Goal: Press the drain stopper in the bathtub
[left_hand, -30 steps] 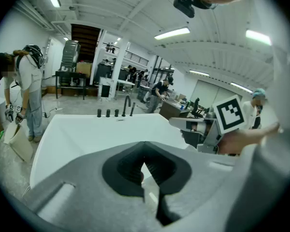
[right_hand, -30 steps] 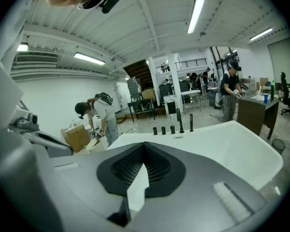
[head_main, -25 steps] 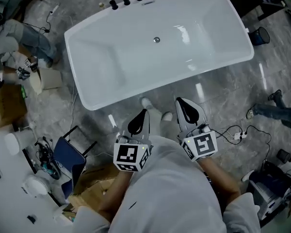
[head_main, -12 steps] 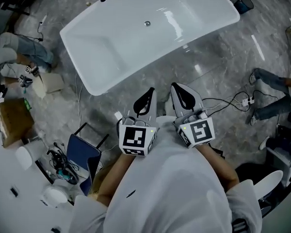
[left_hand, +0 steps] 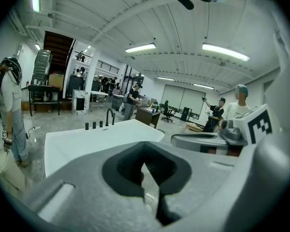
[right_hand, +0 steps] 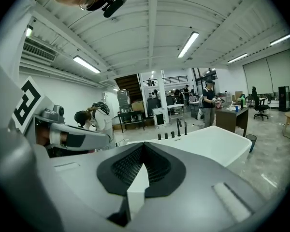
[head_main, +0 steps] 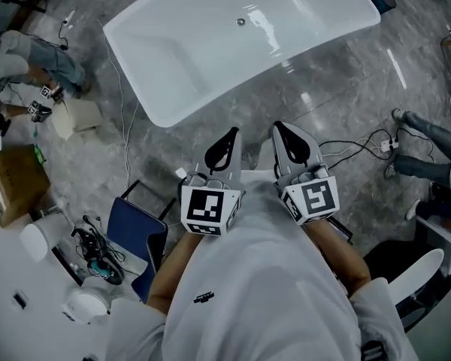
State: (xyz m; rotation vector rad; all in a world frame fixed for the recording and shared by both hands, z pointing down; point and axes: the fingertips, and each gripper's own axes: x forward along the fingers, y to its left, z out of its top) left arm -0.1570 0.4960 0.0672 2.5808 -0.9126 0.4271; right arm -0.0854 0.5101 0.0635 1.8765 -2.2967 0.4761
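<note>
The white bathtub (head_main: 203, 59) stands on the grey floor ahead of me, with its small round metal drain stopper (head_main: 240, 22) in the bottom near the far side. Both grippers are held close to my body, well short of the tub. My left gripper (head_main: 228, 137) and my right gripper (head_main: 283, 131) sit side by side, jaws shut with nothing between them. The left gripper view looks over its shut jaws (left_hand: 146, 154) at the bathtub (left_hand: 87, 141). The right gripper view shows its shut jaws (right_hand: 142, 151) and the bathtub (right_hand: 208, 144); the stopper is hidden in both.
Black tap fittings (left_hand: 100, 123) stand on the tub's far rim. A blue folding seat (head_main: 135, 239), a cardboard box (head_main: 15, 175) and cables (head_main: 361, 145) lie on the floor around me. One person stands at the left (head_main: 37, 59), another at the right (head_main: 436, 138).
The tub has slid up and away in the head view, its taps now cut off at the top. Both grippers stay shut and together near my body.
</note>
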